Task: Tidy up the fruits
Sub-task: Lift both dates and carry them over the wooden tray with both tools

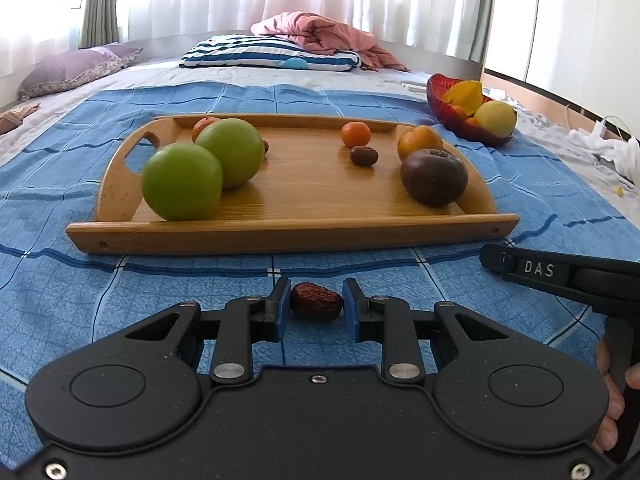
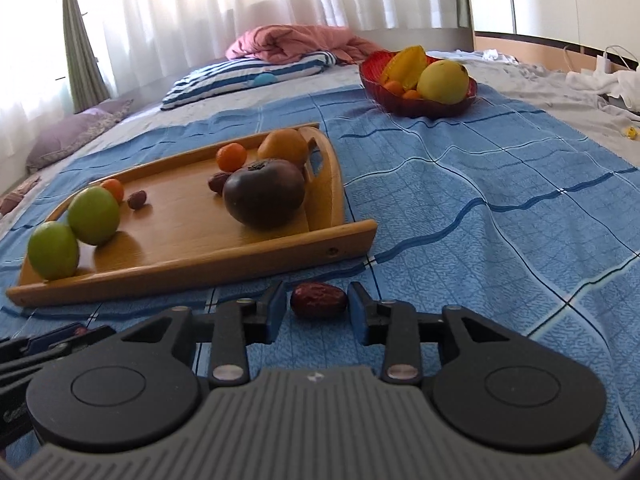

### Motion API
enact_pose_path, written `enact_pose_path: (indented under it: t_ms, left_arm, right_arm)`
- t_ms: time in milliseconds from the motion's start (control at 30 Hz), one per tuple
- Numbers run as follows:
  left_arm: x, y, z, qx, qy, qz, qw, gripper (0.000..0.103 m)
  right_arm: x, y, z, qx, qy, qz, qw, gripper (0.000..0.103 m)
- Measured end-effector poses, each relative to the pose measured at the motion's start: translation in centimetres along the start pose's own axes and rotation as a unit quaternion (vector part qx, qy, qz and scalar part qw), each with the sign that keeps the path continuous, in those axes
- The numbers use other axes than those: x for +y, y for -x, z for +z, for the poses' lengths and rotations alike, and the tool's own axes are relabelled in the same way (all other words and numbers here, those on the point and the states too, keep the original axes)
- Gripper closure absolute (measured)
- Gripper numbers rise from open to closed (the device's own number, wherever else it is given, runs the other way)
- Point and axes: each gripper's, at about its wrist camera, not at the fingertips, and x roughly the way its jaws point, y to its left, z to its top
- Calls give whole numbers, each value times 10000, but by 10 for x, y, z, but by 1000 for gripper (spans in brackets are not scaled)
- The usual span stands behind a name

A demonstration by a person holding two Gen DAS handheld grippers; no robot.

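A wooden tray (image 1: 288, 228) (image 2: 200, 268) on the blue cloth holds two green apples (image 1: 182, 180) (image 2: 94, 216), a dark purple fruit (image 1: 434, 176) (image 2: 264, 194), small oranges (image 1: 356, 134) (image 2: 231, 157) and dates (image 1: 364, 156). A red bowl (image 1: 468, 128) (image 2: 420, 108) holds yellow fruit. My left gripper (image 1: 316, 306) holds a red date (image 1: 317, 301) between its blue pads. My right gripper (image 2: 318, 304) holds another red date (image 2: 319, 300) the same way. Both hover in front of the tray's near edge.
A striped pillow (image 1: 272, 54), a pink blanket (image 1: 328, 36) and a purple pillow (image 1: 76, 68) lie at the back of the bed. White cloth and cables (image 1: 608, 148) lie at the right. The right gripper's body (image 1: 568, 276) shows in the left wrist view.
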Motion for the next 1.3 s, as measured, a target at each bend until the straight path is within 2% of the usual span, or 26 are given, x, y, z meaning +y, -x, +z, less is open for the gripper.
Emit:
enact_pose_path:
  t_ms: [133, 667, 1033, 1300]
  left_arm:
    - [4, 2, 1, -21, 46, 7, 10000, 77]
    - [21, 6, 15, -193, 209, 45, 9996, 77]
    - [31, 2, 47, -373, 410, -172, 9983, 77]
    - [35, -13, 74, -298, 457, -340, 9979, 77]
  right_arm:
    - [5, -2, 0, -17, 95, 3, 10000, 68]
    - [35, 15, 6, -429, 514, 602, 9959, 67]
    - [49, 14, 23, -603, 628, 808, 9929, 67]
    - [56, 4, 45, -587, 629, 965, 9916, 67]
